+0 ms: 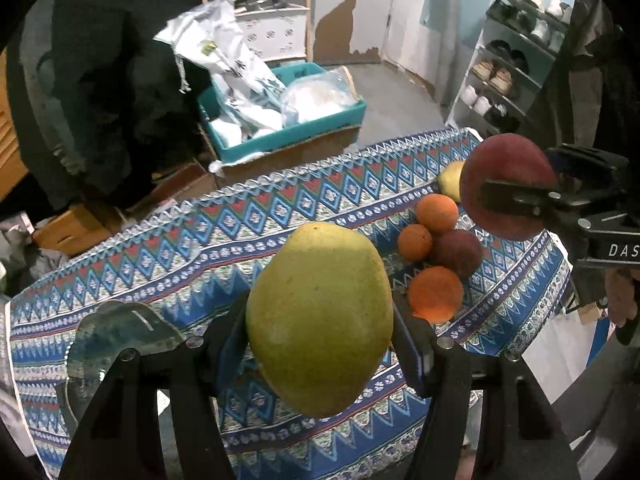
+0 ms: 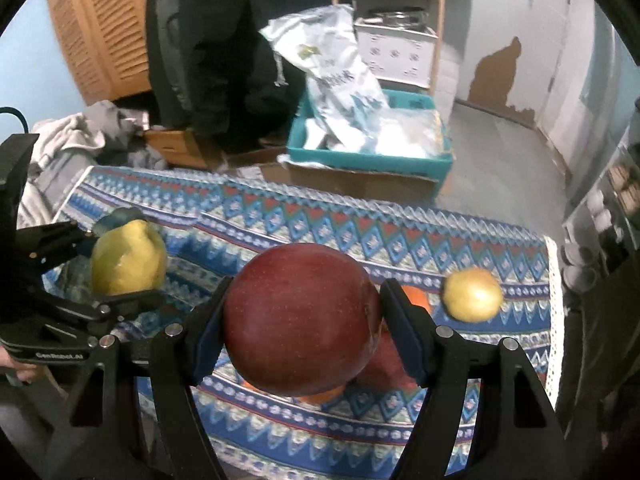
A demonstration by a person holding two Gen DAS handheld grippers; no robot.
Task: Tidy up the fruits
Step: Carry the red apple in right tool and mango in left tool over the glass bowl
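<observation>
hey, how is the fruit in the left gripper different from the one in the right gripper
The green mango in the left gripper is yellow-green; the red apple in the right gripper is dark red. The green mango is elongated and egg-shaped; the red apple is round. Both are clamped between black fingers, lifted above the patterned tablecloth.

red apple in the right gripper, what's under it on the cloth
Under the red apple, the right wrist view shows only slivers of orange fruit and a dark red fruit on the patterned cloth. The apple covers the rest, so their number is hidden there.
</observation>
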